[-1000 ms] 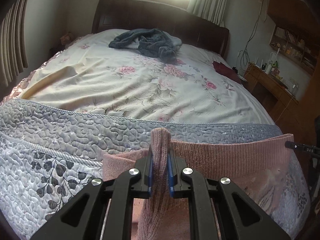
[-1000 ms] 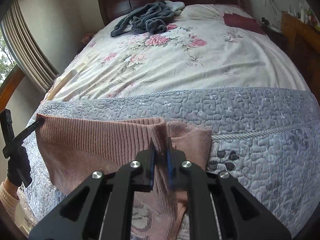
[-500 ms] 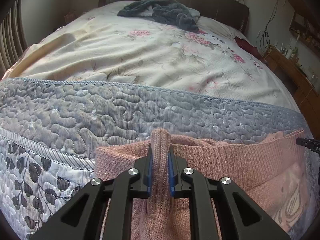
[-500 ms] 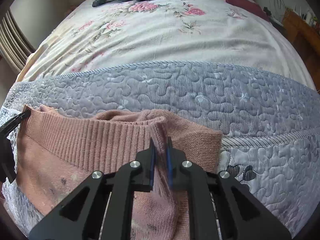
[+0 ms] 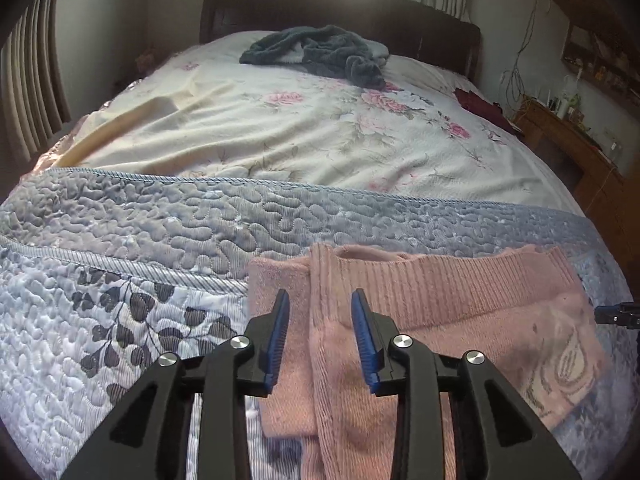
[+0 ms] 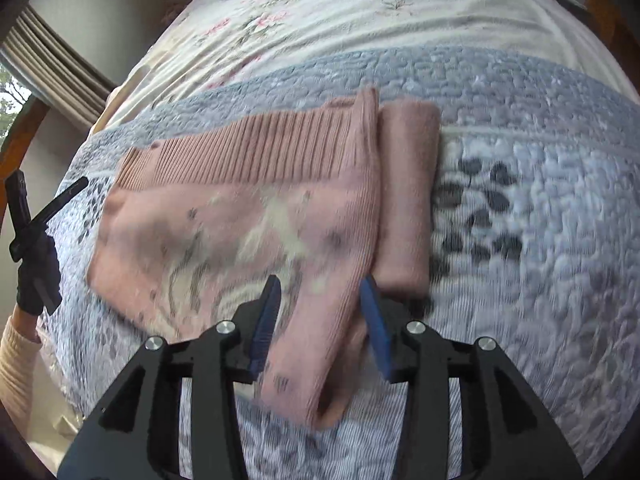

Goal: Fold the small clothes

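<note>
Pink sweater (image 6: pixel 256 200) lies flat on the grey quilt (image 5: pixel 160 232) at the bed's foot, apparently folded, both left hand-held gripper (image 5: pixel 320 328) and right hand-held gripper (image 6: pixel 320 312) spread open above it, gripping nothing.

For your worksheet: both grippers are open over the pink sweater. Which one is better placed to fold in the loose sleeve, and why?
Probably right: the right gripper is open astride the loose sleeve of the pink sweater. The left gripper straddles the other edge.
</note>
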`<state>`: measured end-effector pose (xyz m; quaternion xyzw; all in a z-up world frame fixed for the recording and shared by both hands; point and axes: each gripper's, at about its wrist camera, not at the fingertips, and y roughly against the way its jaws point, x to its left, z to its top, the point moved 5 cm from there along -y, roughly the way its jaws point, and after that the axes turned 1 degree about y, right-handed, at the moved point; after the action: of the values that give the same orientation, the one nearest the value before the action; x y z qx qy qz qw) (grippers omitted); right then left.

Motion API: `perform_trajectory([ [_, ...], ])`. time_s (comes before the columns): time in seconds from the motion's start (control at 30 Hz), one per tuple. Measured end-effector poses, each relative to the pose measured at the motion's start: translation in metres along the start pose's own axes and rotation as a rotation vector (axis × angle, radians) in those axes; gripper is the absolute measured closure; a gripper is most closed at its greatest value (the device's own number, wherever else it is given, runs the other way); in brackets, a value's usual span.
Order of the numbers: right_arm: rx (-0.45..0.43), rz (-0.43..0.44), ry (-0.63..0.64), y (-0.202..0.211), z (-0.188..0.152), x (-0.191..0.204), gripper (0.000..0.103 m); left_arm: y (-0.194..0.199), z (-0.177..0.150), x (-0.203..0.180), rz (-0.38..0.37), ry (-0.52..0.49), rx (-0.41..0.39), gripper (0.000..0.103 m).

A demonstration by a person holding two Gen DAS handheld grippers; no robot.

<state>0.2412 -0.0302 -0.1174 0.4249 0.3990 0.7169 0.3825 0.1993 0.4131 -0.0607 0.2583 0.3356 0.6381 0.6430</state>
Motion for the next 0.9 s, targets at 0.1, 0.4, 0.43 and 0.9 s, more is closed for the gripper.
perform_trajectory([
  [0.1, 0.039, 0.031, -0.008, -0.005, -0.036, 0.007, 0.06, 0.004, -0.032, -0.027, -0.053, -0.031, 0.062, 0.064],
  [0.4, 0.052, 0.029, -0.015, -0.015, -0.054, 0.008, 0.093, -0.024, -0.085, -0.05, -0.077, -0.051, 0.166, 0.062],
  [0.43, 0.06, 0.025, -0.015, -0.018, -0.055, 0.007, 0.094, -0.028, -0.088, -0.046, -0.081, -0.036, 0.176, 0.062],
  [0.9, 0.068, 0.124, -0.108, -0.021, -0.058, -0.007, 0.087, -0.033, -0.09, -0.049, -0.053, -0.059, 0.189, 0.06],
])
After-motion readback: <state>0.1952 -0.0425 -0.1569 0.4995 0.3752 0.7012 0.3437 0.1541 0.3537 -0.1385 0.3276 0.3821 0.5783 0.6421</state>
